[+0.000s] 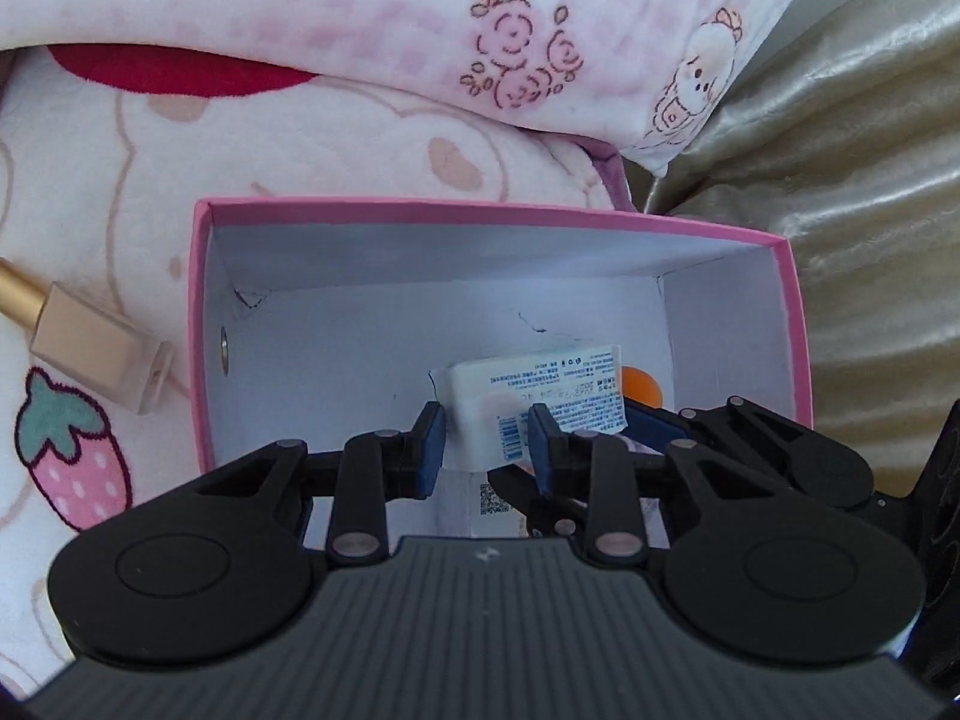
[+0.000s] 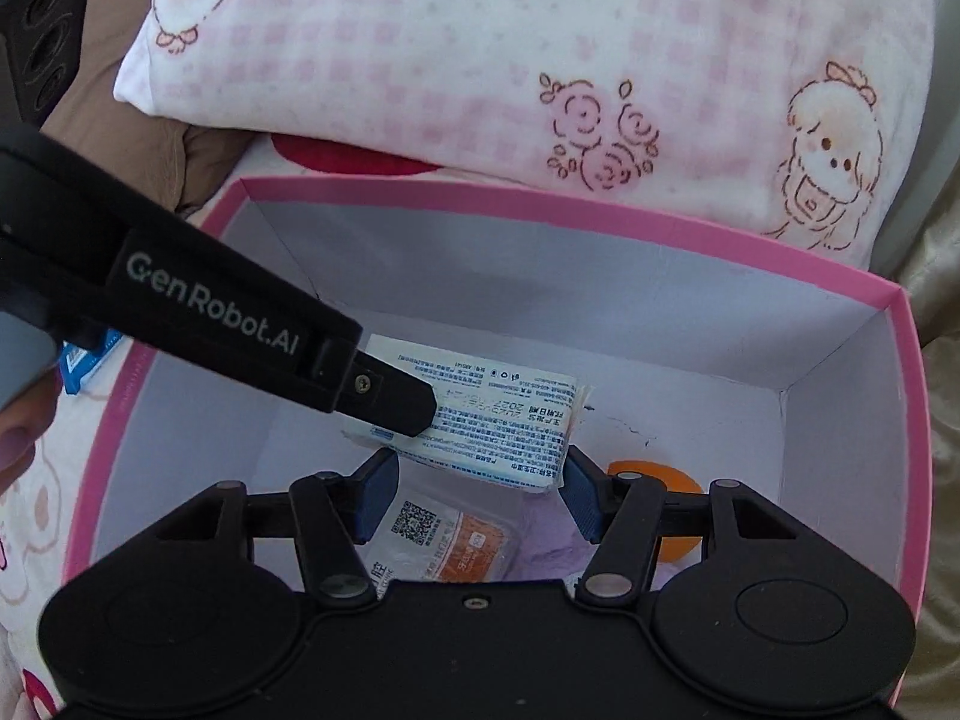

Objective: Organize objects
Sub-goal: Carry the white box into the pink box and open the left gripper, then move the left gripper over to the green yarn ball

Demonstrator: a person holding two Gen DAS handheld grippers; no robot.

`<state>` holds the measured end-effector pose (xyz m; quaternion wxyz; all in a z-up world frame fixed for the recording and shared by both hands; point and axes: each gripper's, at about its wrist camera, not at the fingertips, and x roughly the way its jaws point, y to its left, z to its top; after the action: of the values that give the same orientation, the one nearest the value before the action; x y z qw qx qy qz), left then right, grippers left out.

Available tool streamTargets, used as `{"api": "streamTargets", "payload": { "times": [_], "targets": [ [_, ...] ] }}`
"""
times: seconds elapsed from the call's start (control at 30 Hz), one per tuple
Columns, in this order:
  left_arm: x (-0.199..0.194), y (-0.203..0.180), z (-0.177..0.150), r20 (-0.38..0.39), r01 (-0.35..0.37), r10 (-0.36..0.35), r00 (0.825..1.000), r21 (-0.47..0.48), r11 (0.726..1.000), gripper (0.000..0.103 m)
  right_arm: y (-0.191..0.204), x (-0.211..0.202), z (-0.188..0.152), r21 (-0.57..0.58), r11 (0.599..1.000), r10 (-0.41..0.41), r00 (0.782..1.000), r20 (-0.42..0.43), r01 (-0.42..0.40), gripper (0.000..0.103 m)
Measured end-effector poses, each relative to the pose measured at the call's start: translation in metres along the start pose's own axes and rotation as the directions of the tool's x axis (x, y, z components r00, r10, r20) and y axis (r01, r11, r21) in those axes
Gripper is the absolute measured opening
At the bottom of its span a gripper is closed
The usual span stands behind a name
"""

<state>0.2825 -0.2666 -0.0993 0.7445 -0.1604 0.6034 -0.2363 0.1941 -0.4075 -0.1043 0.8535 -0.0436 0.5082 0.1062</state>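
Both claws are down in the pink box (image 2: 606,213), sharing one white packet (image 2: 510,420).

The right claw (image 2: 477,495) stands part open with the packet's lower edge between its blue pads; I cannot tell if they press it. The left claw (image 1: 487,450), nearly closed, pinches the packet's other end, so the packet hangs inside the box, above the floor. Already in: an orange ball (image 2: 660,477), a sachet (image 2: 444,540) with a QR code, something lilac. Still out on the bed: a gold bottle (image 1: 90,342) left of the box and a blue packet (image 2: 84,363). My guess is the sorting is about halfway, with this packet close to being let go.
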Motion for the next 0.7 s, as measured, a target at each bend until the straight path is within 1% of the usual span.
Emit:
{"api": "streamTargets", "payload": {
  "times": [0.07,0.17,0.27,0.37,0.53,0.63,0.7],
  "targets": [
    [0.003,0.0,0.001,0.0,0.003,-0.003,1.0,0.004,1.0,0.027,-0.001,0.001,-0.003,-0.002,1.0,0.001,1.0,0.008,-0.001,0.064],
    [0.003,-0.006,-0.001,0.013,-0.016,0.015,1.0,0.034,0.999,0.027,-0.006,-0.004,-0.005,0.036,0.999,0.006,1.0,0.01,-0.007,0.064],
    [-0.008,-0.009,-0.007,0.043,-0.023,0.02,0.999,0.067,0.997,0.028,-0.007,-0.019,-0.006,0.056,0.998,0.016,0.999,0.037,-0.018,0.064],
    [-0.031,-0.011,-0.018,0.069,-0.025,0.017,0.997,0.115,0.993,0.028,0.0,-0.042,-0.008,0.042,0.999,0.025,0.998,0.066,-0.027,0.064],
    [-0.084,-0.014,-0.043,0.097,-0.042,0.024,0.995,0.192,0.98,0.028,0.021,-0.086,-0.013,0.017,0.999,0.027,0.993,0.115,-0.029,0.066],
    [-0.113,-0.014,-0.055,0.078,-0.055,0.039,0.996,0.221,0.974,0.028,0.037,-0.113,-0.012,-0.024,0.999,0.033,0.993,0.109,-0.031,0.066],
    [-0.133,-0.013,-0.063,0.062,-0.069,0.056,0.997,0.237,0.969,0.028,0.047,-0.13,-0.011,-0.045,0.998,0.039,0.992,0.123,-0.034,0.067]
  ]
}}
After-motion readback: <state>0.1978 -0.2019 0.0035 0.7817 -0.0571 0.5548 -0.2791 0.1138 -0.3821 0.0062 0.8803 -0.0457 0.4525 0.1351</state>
